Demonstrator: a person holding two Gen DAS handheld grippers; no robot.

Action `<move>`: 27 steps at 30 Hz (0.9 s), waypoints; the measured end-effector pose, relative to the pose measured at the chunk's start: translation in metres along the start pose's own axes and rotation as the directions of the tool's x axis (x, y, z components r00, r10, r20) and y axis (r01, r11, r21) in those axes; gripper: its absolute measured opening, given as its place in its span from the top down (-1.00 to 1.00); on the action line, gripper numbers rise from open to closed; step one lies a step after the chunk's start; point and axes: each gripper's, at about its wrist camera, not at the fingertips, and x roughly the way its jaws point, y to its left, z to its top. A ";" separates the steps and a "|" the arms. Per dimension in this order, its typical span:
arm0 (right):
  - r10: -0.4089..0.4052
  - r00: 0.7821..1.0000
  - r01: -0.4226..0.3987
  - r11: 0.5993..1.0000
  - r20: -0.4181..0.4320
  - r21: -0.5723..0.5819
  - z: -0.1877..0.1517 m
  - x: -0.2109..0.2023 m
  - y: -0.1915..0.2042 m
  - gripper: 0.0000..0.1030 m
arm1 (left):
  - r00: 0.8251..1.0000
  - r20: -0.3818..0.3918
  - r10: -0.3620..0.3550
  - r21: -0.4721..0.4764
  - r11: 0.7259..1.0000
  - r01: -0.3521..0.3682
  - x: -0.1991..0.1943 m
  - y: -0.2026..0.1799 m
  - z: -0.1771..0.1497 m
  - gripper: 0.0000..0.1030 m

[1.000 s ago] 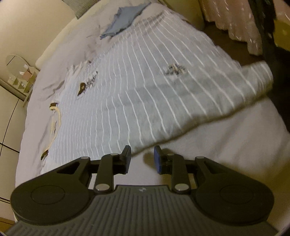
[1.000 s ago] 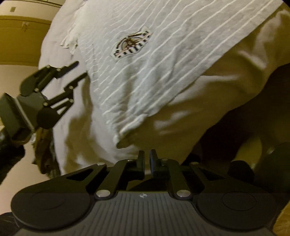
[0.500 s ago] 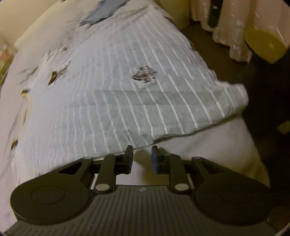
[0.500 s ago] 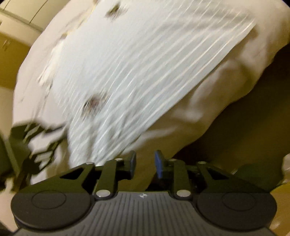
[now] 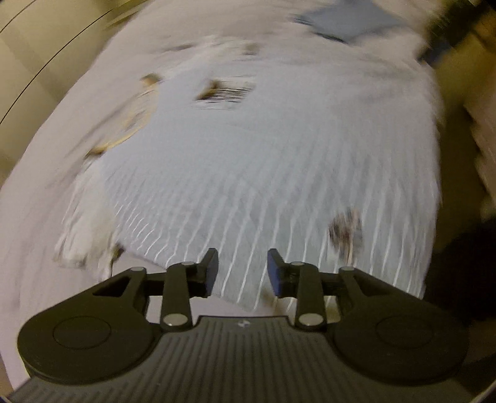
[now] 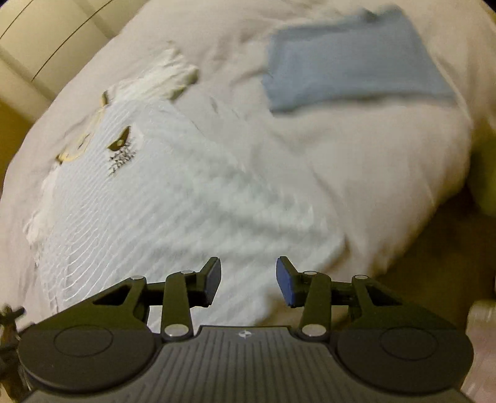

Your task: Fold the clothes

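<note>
A pale grey shirt with thin white stripes (image 5: pixel 263 161) lies spread flat on the bed, its collar and chest print at the far end. My left gripper (image 5: pixel 242 269) hovers open over the shirt's near hem, nothing between its fingers. In the right wrist view the same striped shirt (image 6: pixel 173 198) fills the left and middle, and my right gripper (image 6: pixel 249 279) stands open above its near edge. A folded blue garment (image 6: pixel 350 62) rests on the bed beyond the shirt; it shows as a blue patch (image 5: pixel 347 23) in the left wrist view. Both views are motion-blurred.
The light bedcover (image 6: pixel 387 161) drops off at the right into dark floor (image 6: pixel 434 248). Pale cabinet fronts (image 5: pixel 40 40) stand to the far left. A bit of the left gripper's black linkage (image 6: pixel 9 313) shows at the left edge of the right wrist view.
Both grippers have swung round to face up the bed over the shirt's near hem. Their jaws have spread wider. The shirt now lies flat.
</note>
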 end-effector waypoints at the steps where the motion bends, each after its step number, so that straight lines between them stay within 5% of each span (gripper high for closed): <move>1: 0.012 1.000 -0.012 0.999 0.001 -0.044 0.015 -0.003 0.002 0.03 | 1.000 -0.008 0.023 -0.080 0.996 -0.024 -0.005 -0.001 0.010 0.20; 4: 0.058 0.998 -0.059 0.990 -0.012 -0.127 0.050 -0.008 0.018 -0.29 | 0.996 -0.027 0.080 -0.324 0.942 -0.085 -0.025 -0.002 0.036 -0.07; 8: 0.109 0.993 -0.114 0.963 -0.035 -0.244 0.080 -0.016 0.057 -0.70 | 0.992 -0.026 0.121 -0.585 0.803 -0.113 -0.056 0.010 0.047 -0.44; 11: 0.135 0.989 -0.149 0.945 -0.067 -0.291 0.089 -0.028 0.088 -0.71 | 0.988 -0.028 0.152 -0.708 0.694 -0.127 -0.077 0.022 0.044 -0.75; 17: 0.116 0.979 -0.169 0.920 -0.165 -0.353 0.077 -0.058 0.146 -0.72 | 0.979 -0.011 0.201 -0.815 0.565 -0.125 -0.119 0.052 0.021 -0.95; 19: 0.088 0.987 -0.133 0.912 -0.131 -0.388 0.062 -0.075 0.162 -0.72 | 0.979 0.014 0.202 -0.825 0.555 -0.103 -0.129 0.064 0.013 -0.95; 22: 0.045 0.996 -0.069 0.926 -0.074 -0.371 0.037 -0.097 0.179 -0.72 | 0.982 0.094 0.163 -0.803 0.596 -0.023 -0.141 0.082 0.004 -0.95; 25: -0.012 1.000 0.012 0.953 0.002 -0.302 0.002 -0.120 0.191 -0.72 | 0.982 0.163 0.097 -0.706 0.707 0.047 -0.152 0.093 -0.002 -0.95; 27: -0.055 0.998 0.063 0.966 0.038 -0.252 -0.022 -0.132 0.200 -0.72 | 0.980 0.187 0.070 -0.659 0.748 0.073 -0.160 0.099 -0.011 -0.95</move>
